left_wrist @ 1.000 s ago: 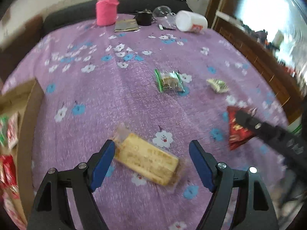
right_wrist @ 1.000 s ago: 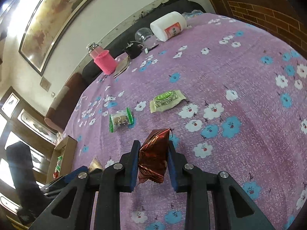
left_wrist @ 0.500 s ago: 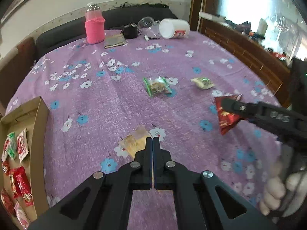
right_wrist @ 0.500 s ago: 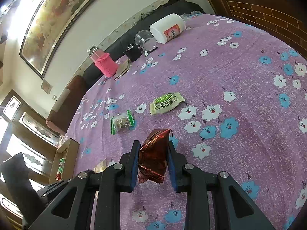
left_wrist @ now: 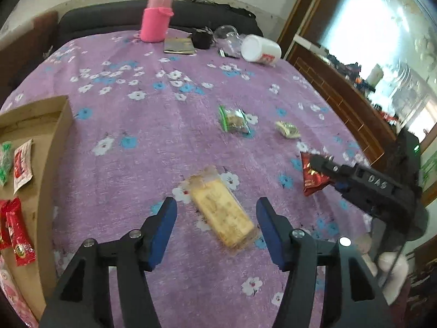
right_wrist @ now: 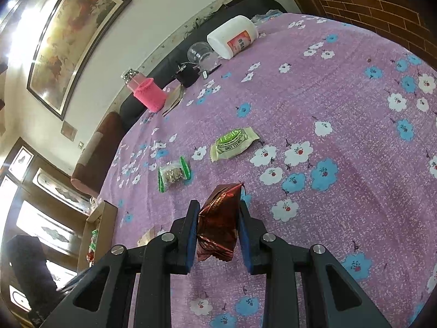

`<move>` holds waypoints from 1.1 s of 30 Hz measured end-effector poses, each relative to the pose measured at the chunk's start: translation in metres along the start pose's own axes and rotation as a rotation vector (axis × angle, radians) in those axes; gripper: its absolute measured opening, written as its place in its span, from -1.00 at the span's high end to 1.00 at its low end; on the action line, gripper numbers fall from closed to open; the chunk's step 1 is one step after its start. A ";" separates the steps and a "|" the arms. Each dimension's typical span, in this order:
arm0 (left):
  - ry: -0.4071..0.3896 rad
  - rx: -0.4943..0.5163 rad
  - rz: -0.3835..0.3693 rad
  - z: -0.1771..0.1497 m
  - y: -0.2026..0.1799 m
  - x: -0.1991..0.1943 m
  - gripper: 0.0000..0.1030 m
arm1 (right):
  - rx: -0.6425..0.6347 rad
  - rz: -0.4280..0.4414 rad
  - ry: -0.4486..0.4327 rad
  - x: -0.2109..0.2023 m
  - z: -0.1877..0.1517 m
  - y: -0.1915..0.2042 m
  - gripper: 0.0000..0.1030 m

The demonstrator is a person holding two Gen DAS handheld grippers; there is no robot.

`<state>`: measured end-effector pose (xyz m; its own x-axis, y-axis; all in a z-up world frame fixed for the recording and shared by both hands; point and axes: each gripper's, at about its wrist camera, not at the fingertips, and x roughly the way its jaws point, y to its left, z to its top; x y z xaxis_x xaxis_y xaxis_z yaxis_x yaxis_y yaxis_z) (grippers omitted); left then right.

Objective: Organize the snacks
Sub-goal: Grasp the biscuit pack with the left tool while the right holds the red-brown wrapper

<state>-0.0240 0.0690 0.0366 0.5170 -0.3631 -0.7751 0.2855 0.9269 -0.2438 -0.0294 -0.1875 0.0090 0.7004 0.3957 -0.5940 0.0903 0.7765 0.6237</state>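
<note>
We list first the table, covered by a purple floral cloth (left_wrist: 153, 147), which fills both views. At its left edge sits an open cardboard box (left_wrist: 53, 147) holding red packets (left_wrist: 20, 232) and a green one (left_wrist: 5, 158). At the far edge stand a pink-sleeved bottle (left_wrist: 157, 22), a white jar (left_wrist: 260, 49) on its side, a clear cup (left_wrist: 226, 31), a small black item (left_wrist: 202, 39) and a flat dark booklet (left_wrist: 179, 46).

We record the left gripper (left_wrist: 215, 218) with its jaws wide apart, blue pads (left_wrist: 161, 232) on either side of a long tan biscuit packet (left_wrist: 221, 213) that lies on the cloth near the camera; the pads are apart from the wrapper.

We record the right gripper (right_wrist: 217, 235) clamped narrow on a red foil packet (right_wrist: 220, 224), held above the cloth; the left wrist view shows it to the right of the biscuit packet.

Farther out on the cloth lie a clear packet with green ends (left_wrist: 235, 119) and, to its right, a pale green wrapped snack (right_wrist: 235, 142), the two near each other but apart.
</note>
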 end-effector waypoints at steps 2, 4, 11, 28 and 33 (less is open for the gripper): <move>0.011 0.052 0.043 0.000 -0.015 0.010 -0.15 | 0.005 0.002 -0.004 -0.001 0.000 -0.001 0.46; 0.034 0.100 0.080 -0.002 -0.026 0.022 -0.15 | 0.010 0.007 -0.003 -0.001 0.001 -0.001 0.46; -0.025 0.305 0.226 -0.017 -0.053 0.030 0.90 | 0.012 0.038 -0.001 -0.001 0.001 -0.001 0.45; -0.038 -0.017 -0.046 -0.013 0.014 -0.015 0.80 | 0.023 0.040 -0.003 -0.001 0.001 -0.003 0.45; -0.058 -0.060 0.020 -0.008 0.009 -0.009 -0.41 | 0.015 0.044 -0.001 -0.001 0.001 -0.001 0.45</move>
<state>-0.0323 0.0815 0.0373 0.5688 -0.3479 -0.7453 0.2270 0.9374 -0.2642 -0.0297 -0.1893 0.0091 0.7044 0.4287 -0.5658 0.0702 0.7510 0.6565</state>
